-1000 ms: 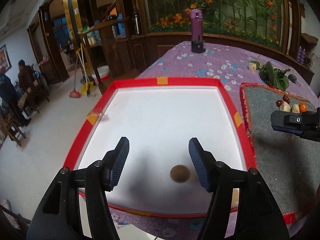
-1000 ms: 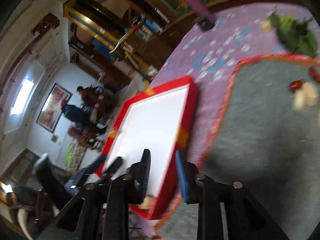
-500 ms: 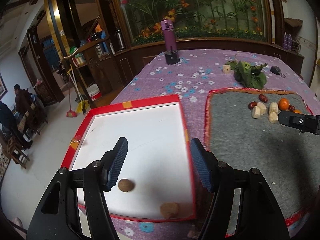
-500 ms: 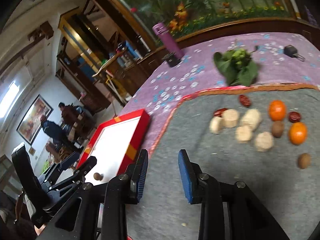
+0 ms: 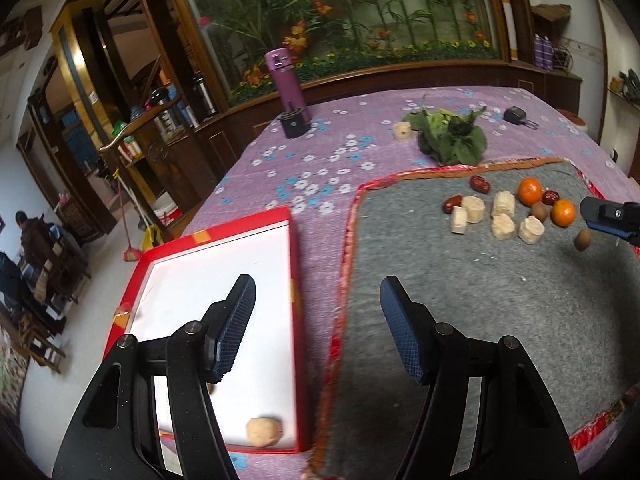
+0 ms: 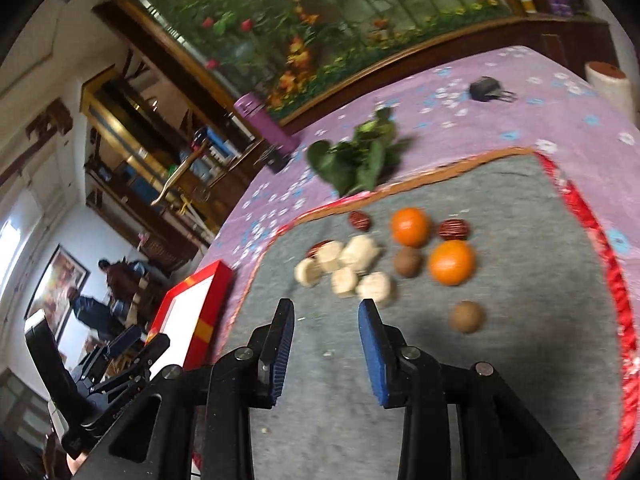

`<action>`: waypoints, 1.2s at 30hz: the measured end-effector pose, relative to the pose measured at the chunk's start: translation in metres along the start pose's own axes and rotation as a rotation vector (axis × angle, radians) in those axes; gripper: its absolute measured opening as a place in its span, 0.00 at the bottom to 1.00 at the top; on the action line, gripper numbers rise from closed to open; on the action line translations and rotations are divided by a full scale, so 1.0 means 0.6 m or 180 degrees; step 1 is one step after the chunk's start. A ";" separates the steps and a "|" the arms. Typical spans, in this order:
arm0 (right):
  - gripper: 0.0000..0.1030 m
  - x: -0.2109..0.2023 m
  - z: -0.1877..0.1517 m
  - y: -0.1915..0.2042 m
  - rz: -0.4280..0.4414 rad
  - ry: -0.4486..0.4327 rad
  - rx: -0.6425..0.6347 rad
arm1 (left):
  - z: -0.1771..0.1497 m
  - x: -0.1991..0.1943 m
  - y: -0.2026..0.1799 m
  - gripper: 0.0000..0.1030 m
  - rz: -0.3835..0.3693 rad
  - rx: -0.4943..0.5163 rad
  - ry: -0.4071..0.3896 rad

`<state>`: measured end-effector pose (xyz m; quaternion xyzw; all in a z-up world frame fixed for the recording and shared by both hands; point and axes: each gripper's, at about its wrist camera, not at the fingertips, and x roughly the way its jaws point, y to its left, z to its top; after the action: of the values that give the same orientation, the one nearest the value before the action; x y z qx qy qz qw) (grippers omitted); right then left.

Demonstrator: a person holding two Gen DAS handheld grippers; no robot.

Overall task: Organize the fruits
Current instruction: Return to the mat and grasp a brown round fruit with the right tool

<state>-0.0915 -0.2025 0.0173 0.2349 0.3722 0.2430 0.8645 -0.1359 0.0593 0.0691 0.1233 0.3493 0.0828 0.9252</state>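
Two oranges are the biggest fruits on the grey mat, round, bright and smooth; one lies behind the other, with a brown kiwi touching between them. Five pale, cream-coloured cut chunks sit bunched just to their left, some touching. Three dark red dates lie along the far side of the group, one half hidden behind the chunks. A second brown kiwi rests alone, nearer the camera and apart from the rest.

The red-rimmed tray with a white floor lies left of the mat on the purple flowered counter. It holds one pale, rough lump in its near right corner; a small brown thing is mostly hidden behind the left tool's finger.

The mat's red and orange border runs close beside the tray's right wall, with a narrow strip of cloth between. The near half of the mat is bare grey felt.

The left tool hangs with its jaws wide apart, holding nothing, straddling the tray wall and mat edge. The right tool has just been opening; its jaws stand narrowly apart and empty, above the mat, just short of the chunks.
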 end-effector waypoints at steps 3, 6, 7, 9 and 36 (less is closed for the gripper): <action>0.32 -0.019 0.003 -0.028 -0.0045 -0.0056 0.0105 | 0.006 0.005 -0.018 0.63 -0.0039 0.0072 0.0012; 0.32 -0.034 0.006 -0.048 -0.0067 -0.0089 0.0177 | 0.011 0.008 -0.035 0.63 -0.0071 0.0136 0.0017; 0.32 -0.038 0.007 -0.053 -0.0077 -0.0103 0.0198 | 0.012 0.009 -0.040 0.63 -0.0081 0.0153 0.0018; 0.32 -0.048 0.008 -0.064 -0.0096 -0.0129 0.0231 | 0.015 0.011 -0.049 0.63 -0.0099 0.0189 0.0020; 0.22 0.018 -0.003 -0.097 -0.0624 0.0314 -0.0012 | 0.067 0.062 -0.196 0.63 -0.0989 0.0603 0.0110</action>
<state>-0.0723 -0.2404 -0.0237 0.1835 0.4350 0.1692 0.8651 -0.0738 -0.0508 0.0413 0.1530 0.3863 -0.0923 0.9049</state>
